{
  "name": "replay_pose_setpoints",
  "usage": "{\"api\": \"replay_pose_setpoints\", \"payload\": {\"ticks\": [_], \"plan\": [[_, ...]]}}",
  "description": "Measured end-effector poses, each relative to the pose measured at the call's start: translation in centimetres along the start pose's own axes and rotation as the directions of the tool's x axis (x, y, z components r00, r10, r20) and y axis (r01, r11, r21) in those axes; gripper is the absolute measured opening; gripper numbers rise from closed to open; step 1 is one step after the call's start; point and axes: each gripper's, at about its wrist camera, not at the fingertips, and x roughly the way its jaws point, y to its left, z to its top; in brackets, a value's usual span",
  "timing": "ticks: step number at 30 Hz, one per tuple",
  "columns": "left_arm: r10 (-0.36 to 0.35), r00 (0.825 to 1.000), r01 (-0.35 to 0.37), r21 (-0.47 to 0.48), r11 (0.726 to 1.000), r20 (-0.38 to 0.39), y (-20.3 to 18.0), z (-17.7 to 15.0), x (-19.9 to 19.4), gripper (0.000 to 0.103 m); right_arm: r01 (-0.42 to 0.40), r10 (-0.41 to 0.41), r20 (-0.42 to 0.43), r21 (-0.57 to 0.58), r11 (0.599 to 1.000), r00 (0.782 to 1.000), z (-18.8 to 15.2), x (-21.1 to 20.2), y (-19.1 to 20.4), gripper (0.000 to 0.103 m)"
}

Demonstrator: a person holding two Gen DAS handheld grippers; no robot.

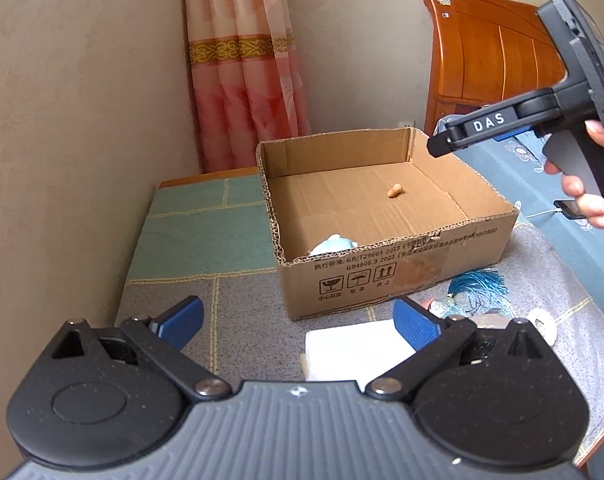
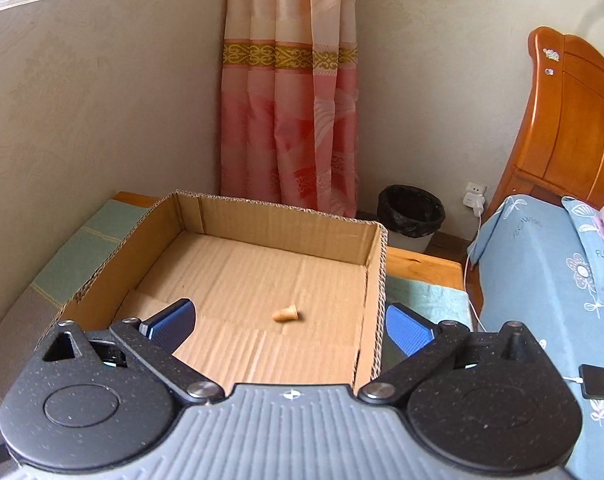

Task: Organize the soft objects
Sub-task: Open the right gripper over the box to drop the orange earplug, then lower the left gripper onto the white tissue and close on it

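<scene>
Right wrist view has the right tool point(image 2: 289, 320) hovering over the cardboard box point(image 2: 285, 216) with its blue pads spread wide and nothing between them, and a little orange foam plug point(image 2: 286, 314) sits loose on the box floor right below, so that one looks sorted. From the left wrist view there's also a pale blue soft thing point(image 1: 334, 243) tucked in the near corner of the box, mostly hidden by the wall, so it's hard to say what it is. That makes two items in, as far as anyone can see. Still outside on the patchwork mat point(image 1: 205, 236): a white folded cloth or tissue pack point(image 1: 350, 350) just in front of the box, a blue tassel point(image 1: 480, 284) off to the right, and a small round whitish thing point(image 1: 542, 320) near it. The left tool point(image 1: 297, 328) is wide too and empty, pointed down with the white cloth right by its right pad, so that looks like the next pickup. Roughly under halfway done.
</scene>
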Motion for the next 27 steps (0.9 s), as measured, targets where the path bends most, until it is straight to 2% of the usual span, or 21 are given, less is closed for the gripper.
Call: {"api": "replay_pose_setpoints", "payload": {"ticks": [5,8,15,21,24,27], "plan": [[-0.010,1.000,0.010,0.007,1.000,0.005,-0.5,-0.7,-0.4,0.102,0.024,-0.024,0.001,0.044,0.999,1.000,-2.5,-2.6,-0.5,0.103],[-0.016,1.000,0.016,0.006,1.000,-0.005,-0.7,-1.6,-0.3,0.102,0.072,-0.072,-0.004,0.059,0.996,0.997,-4.9,-4.3,-0.5,0.103],[-0.034,0.999,0.035,0.031,0.999,-0.035,-1.8,-3.6,0.3,0.102,0.156,-0.156,0.000,0.068,0.985,0.988,-12.0,-7.2,-0.3,0.103],[-0.042,0.998,0.047,0.100,0.994,-0.049,-3.7,-4.5,1.0,0.102,0.154,-0.150,-0.038,0.115,0.981,0.988,-16.6,-8.4,-0.7,0.103],[-0.058,0.997,0.064,0.118,0.991,-0.058,-4.4,-4.6,1.5,0.102,0.140,-0.134,-0.048,0.138,0.980,0.990,-17.7,-8.8,-1.1,0.103],[-0.078,0.995,0.086,0.141,0.986,-0.058,-5.3,-4.5,1.9,0.102,0.156,-0.151,-0.049,0.122,0.980,0.987,-18.3,-8.9,-1.2,0.103]]}}
